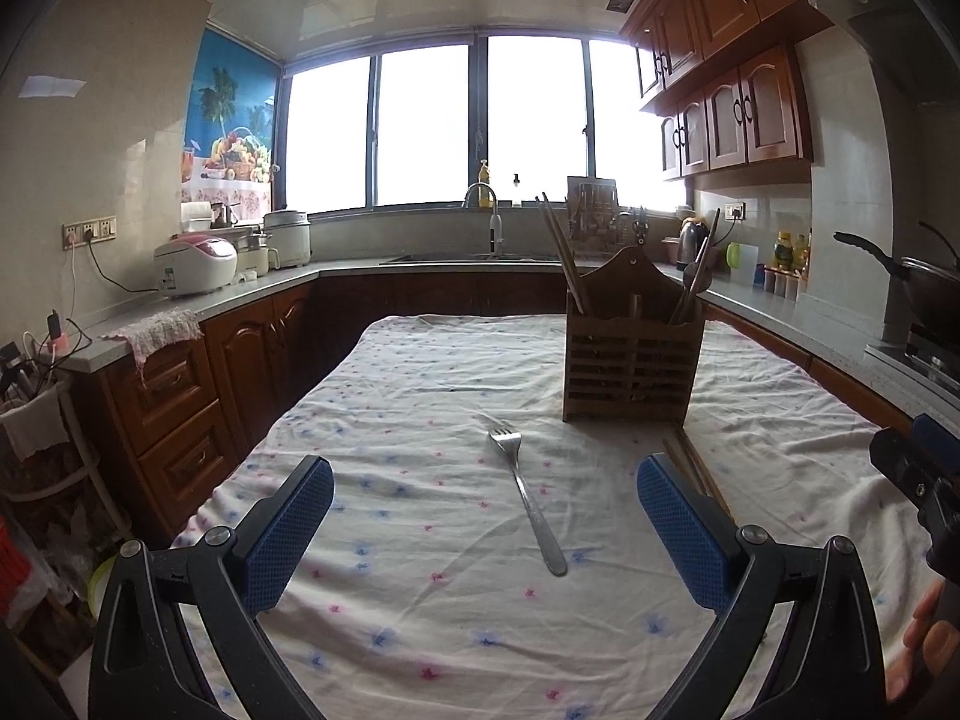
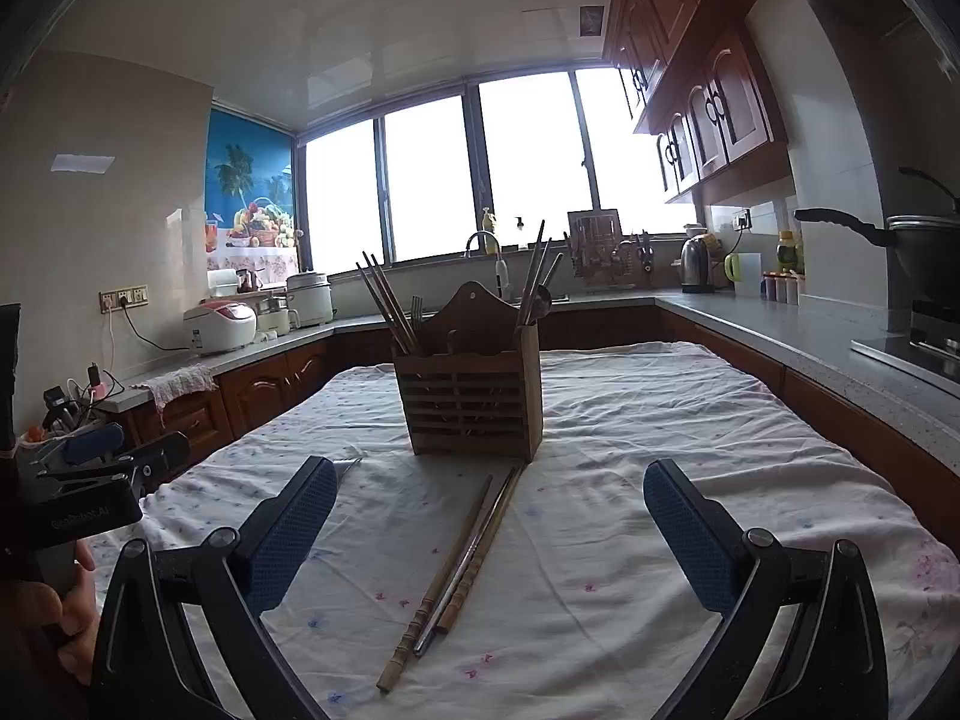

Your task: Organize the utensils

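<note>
A steel fork [image 1: 528, 498] lies on the flowered tablecloth [image 1: 420, 630], tines pointing away, between the fingers of my open, empty left gripper [image 1: 483, 534]. A wooden utensil holder [image 1: 633, 354] stands behind it to the right, with chopsticks and a spoon in it. In the right wrist view the holder [image 2: 471, 393] stands straight ahead. Three loose chopsticks [image 2: 462, 564] lie on the cloth between the fingers of my open, empty right gripper [image 2: 489, 540]. The fork's tines [image 2: 348, 468] peek out past its left finger.
Kitchen counters run around the table, with rice cookers [image 1: 195, 264] on the left, a sink and faucet [image 1: 483, 222] at the back, and a kettle [image 2: 696, 264] and a wok [image 2: 918, 246] on the right. The other handheld gripper [image 2: 90, 480] is at the left.
</note>
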Motion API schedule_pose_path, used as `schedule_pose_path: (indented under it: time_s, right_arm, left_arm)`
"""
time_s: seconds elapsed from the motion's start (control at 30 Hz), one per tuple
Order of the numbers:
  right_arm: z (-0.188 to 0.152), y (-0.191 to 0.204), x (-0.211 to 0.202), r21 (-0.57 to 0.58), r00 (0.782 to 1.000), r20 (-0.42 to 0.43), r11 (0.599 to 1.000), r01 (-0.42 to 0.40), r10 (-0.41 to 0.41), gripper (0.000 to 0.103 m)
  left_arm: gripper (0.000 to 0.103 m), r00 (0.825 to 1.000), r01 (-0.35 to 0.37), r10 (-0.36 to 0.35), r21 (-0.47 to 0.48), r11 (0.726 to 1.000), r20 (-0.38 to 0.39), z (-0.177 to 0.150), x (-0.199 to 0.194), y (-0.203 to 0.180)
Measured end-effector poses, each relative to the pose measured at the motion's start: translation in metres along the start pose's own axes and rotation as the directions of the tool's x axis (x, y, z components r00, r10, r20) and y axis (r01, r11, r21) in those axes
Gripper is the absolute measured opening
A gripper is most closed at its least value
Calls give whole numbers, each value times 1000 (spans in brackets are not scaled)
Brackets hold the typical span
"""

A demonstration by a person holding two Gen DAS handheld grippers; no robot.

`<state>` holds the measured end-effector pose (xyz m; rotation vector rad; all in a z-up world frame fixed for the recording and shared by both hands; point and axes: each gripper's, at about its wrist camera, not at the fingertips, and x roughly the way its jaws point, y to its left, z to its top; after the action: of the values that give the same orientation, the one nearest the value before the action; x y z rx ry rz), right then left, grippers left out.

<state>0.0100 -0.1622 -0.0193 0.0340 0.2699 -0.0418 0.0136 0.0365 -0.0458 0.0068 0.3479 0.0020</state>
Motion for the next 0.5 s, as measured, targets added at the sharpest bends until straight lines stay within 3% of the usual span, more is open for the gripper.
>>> schedule_pose_path:
  time_s: [0.5]
  right_arm:
    - [4,1,-1,-9,1000,19,1000,-7,7,103]
  left_arm:
    - [102,1000,-8,8,2,1000,1,2,1,0]
